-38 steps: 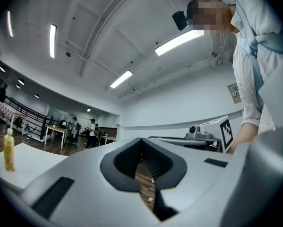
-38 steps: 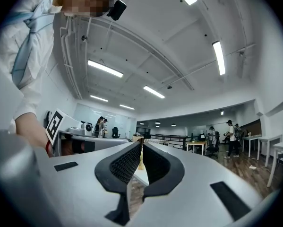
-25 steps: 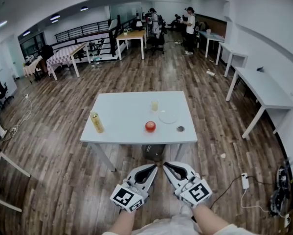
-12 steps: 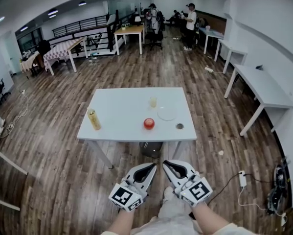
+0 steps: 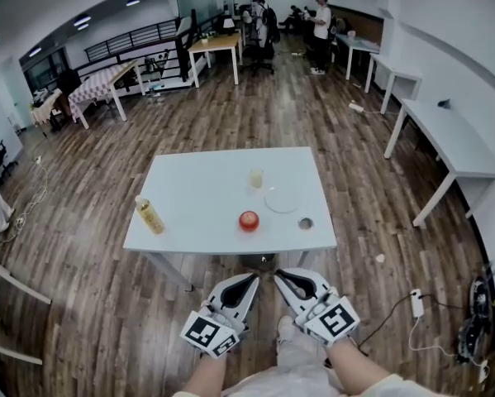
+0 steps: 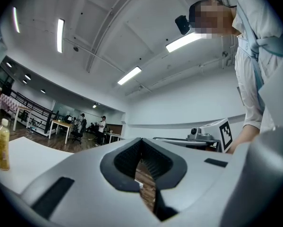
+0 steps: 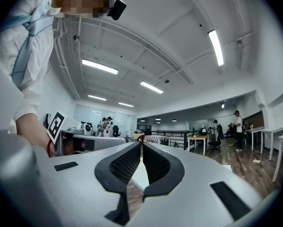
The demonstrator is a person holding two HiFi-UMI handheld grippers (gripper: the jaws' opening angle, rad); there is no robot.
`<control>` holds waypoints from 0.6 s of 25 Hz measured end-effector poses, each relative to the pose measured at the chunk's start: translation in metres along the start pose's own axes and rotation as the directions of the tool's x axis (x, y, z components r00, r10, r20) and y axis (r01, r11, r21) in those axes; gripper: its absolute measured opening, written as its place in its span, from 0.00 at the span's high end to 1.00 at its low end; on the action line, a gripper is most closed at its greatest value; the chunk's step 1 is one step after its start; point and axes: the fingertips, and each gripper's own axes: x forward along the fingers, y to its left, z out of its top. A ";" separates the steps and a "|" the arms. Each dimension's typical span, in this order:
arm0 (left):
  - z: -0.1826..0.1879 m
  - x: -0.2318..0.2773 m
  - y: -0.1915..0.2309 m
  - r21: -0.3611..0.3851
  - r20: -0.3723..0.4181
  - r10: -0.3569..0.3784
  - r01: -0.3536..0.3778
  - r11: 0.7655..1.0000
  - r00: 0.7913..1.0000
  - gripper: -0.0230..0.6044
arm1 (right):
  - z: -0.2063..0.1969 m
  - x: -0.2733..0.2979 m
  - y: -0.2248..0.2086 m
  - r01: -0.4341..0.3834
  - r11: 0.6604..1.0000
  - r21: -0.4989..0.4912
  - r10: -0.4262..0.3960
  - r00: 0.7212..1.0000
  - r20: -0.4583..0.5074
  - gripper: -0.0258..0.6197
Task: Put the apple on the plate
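A red apple [image 5: 249, 220] sits near the front edge of a white table [image 5: 206, 188] in the head view. A pale round plate [image 5: 283, 199] lies just behind it to the right, apart from it. My left gripper [image 5: 252, 280] and right gripper [image 5: 278, 277] hang side by side over the floor, short of the table's near edge. Both are shut with nothing between the jaws. In the left gripper view, the left gripper's [image 6: 141, 140] tips meet; the right gripper's [image 7: 141, 143] tips also meet in its own view. Neither gripper view shows the apple.
On the table stand a yellow bottle [image 5: 149, 215] at the left, a small cup [image 5: 255, 179] behind the plate, and a small dark disc [image 5: 305, 222] at the right. A dark bin [image 5: 259, 260] sits under the table. A power strip [image 5: 416, 302] lies on the floor at right.
The person has walked towards the table, so it sits nearer and larger. Both grippers came forward with the body, still side by side and shut.
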 end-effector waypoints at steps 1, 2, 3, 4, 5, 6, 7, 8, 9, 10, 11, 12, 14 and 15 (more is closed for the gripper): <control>-0.001 0.008 0.005 -0.002 -0.001 0.001 -0.001 1.000 1.000 0.96 | -0.002 0.004 -0.008 -0.005 1.000 0.003 0.005 1.000 -0.003 0.90; -0.002 0.016 0.010 -0.004 -0.003 0.000 0.000 1.000 1.000 0.96 | -0.005 0.008 -0.016 -0.009 1.000 0.004 0.009 1.000 -0.007 0.90; -0.004 0.024 0.015 -0.007 -0.005 -0.001 0.001 1.000 1.000 0.96 | -0.008 0.012 -0.023 -0.014 1.000 0.006 0.014 1.000 -0.013 0.90; -0.005 0.031 0.020 -0.010 -0.008 -0.001 0.001 1.000 1.000 0.96 | -0.010 0.017 -0.031 -0.018 1.000 0.010 0.018 1.000 -0.018 0.90; -0.007 0.039 0.026 -0.014 -0.011 0.000 0.000 1.000 1.000 0.96 | -0.012 0.022 -0.039 -0.023 1.000 0.015 0.023 1.000 -0.022 0.90; -0.007 0.045 0.032 -0.018 -0.014 0.001 -0.002 1.000 1.000 0.96 | -0.013 0.027 -0.046 -0.027 0.999 0.021 0.028 0.999 -0.024 0.90; -0.007 0.052 0.037 -0.023 -0.017 0.004 -0.004 1.000 1.000 0.96 | -0.014 0.033 -0.053 -0.033 0.999 0.024 0.034 0.999 -0.025 0.90; -0.008 0.059 0.042 -0.026 -0.019 0.006 -0.006 1.000 1.000 0.96 | -0.014 0.038 -0.060 -0.038 0.999 0.027 0.039 0.999 -0.026 0.90; -0.008 0.067 0.048 -0.028 -0.020 0.008 -0.008 1.000 1.000 0.96 | -0.015 0.043 -0.068 -0.042 0.999 0.029 0.043 0.999 -0.026 0.90; -0.008 0.074 0.052 -0.029 -0.022 0.010 -0.011 1.000 1.000 0.96 | -0.015 0.047 -0.076 -0.046 0.998 0.032 0.046 0.999 -0.026 0.90; -0.009 0.081 0.057 -0.029 -0.024 0.013 -0.014 0.999 1.000 0.96 | -0.016 0.051 -0.084 -0.050 0.998 0.034 0.051 0.998 -0.025 0.90; -0.009 0.087 0.062 -0.028 -0.025 0.018 -0.018 0.999 1.000 0.96 | -0.017 0.055 -0.091 -0.055 0.998 0.035 0.056 0.998 -0.024 0.90; -0.010 0.099 0.071 -0.026 -0.024 0.027 -0.028 0.999 0.999 0.96 | -0.018 0.062 -0.103 -0.068 0.997 0.034 0.069 0.997 -0.024 0.90; -0.009 0.105 0.074 -0.025 -0.024 0.030 -0.031 0.999 0.999 0.96 | -0.018 0.065 -0.109 -0.073 0.997 0.033 0.074 0.997 -0.025 0.90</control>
